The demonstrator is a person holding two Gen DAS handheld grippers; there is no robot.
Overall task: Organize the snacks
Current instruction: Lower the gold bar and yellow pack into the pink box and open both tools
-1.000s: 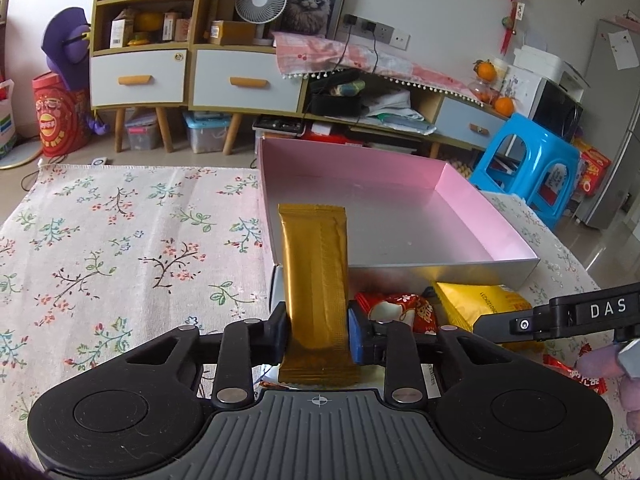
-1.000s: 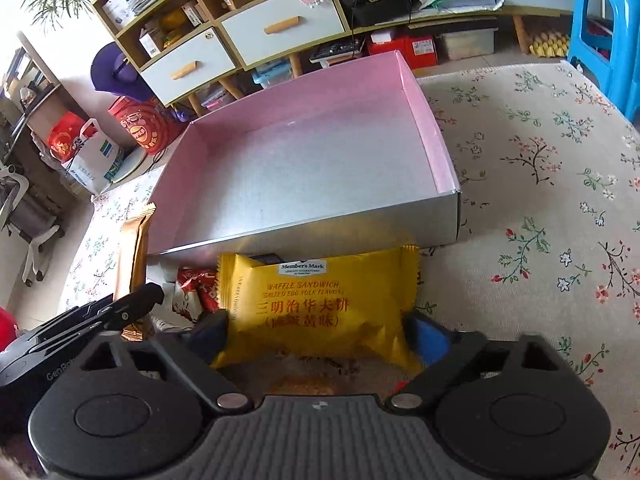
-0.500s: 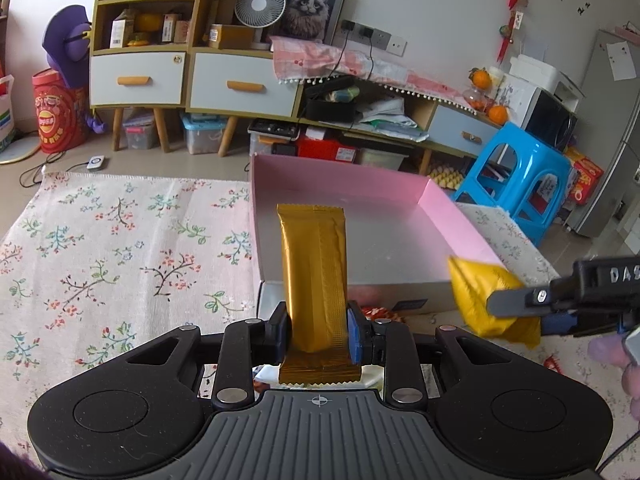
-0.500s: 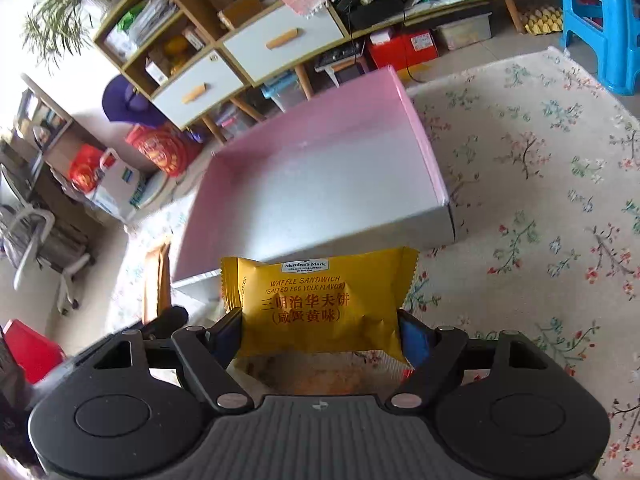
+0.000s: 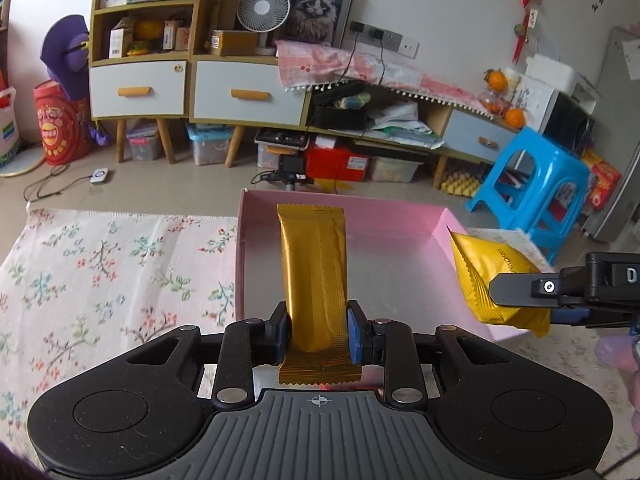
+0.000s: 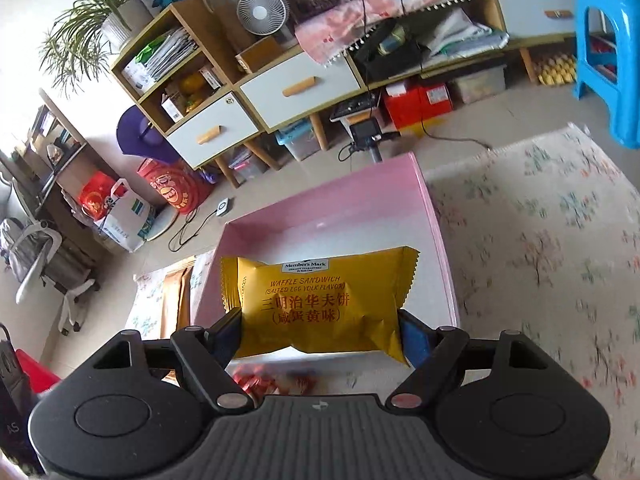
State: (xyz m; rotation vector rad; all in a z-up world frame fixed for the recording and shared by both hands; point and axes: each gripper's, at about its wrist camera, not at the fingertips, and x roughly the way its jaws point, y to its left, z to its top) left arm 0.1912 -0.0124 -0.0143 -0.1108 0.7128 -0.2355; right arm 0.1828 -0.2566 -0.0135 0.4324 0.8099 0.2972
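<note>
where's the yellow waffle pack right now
In the right wrist view the waffle pack is clamped in the right hand-held gripper, raised over the pink box's near edge.

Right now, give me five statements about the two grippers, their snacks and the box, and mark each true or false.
1. The left gripper is clamped on a long gold bar packet. True.
2. The right gripper holds a red packet. False: it holds a yellow waffle sandwich packet.
3. The pink box already has snacks lying inside. False: its visible floor is bare.
4. Both packets are held up off the floral cloth. True.
5. The yellow packet's printed front faces the right wrist camera. True.
</note>
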